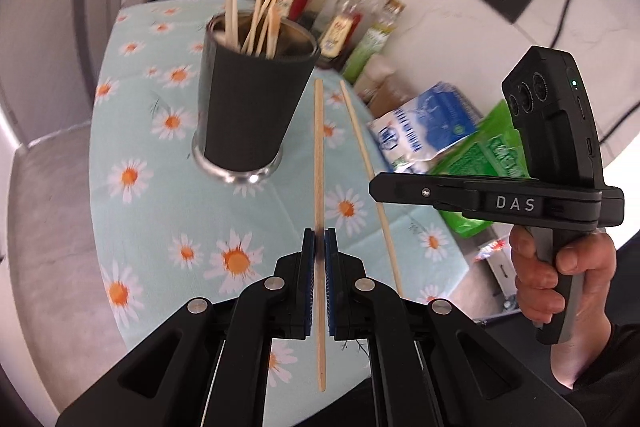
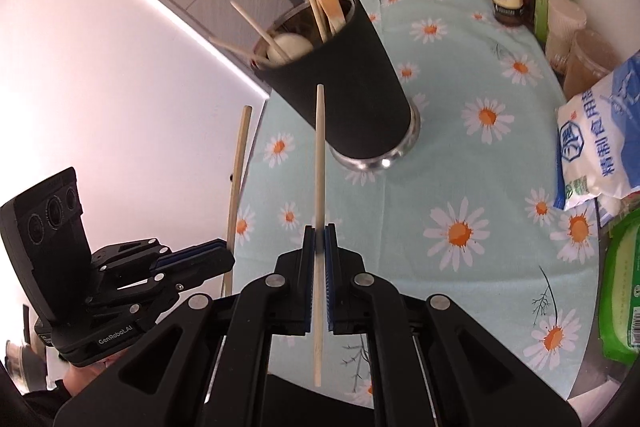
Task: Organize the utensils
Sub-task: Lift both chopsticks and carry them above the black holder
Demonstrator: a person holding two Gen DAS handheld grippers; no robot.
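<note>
Two chopsticks up, one per claw, both short of the cup [image 1: 244, 99]. Left gripper [image 1: 320, 259] clenched on left stick [image 1: 319, 163], just right of cup. Right gripper [image 2: 319, 255] pinching right stick [image 2: 319, 163] nearby. Could snag crowded sticks inside, or clip the rim and tip it.

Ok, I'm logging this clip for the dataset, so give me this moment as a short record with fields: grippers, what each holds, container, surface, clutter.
left gripper: shut on left chopstick, held above the tablecloth
right gripper: shut on right chopstick, pointing toward the holder
holder: dark cup on a metal base, upright, several chopsticks already inside
surface: tablecloth, pale blue with daisies
clutter: bottles behind the holder; salt bag and green packet at the table's edge
</note>
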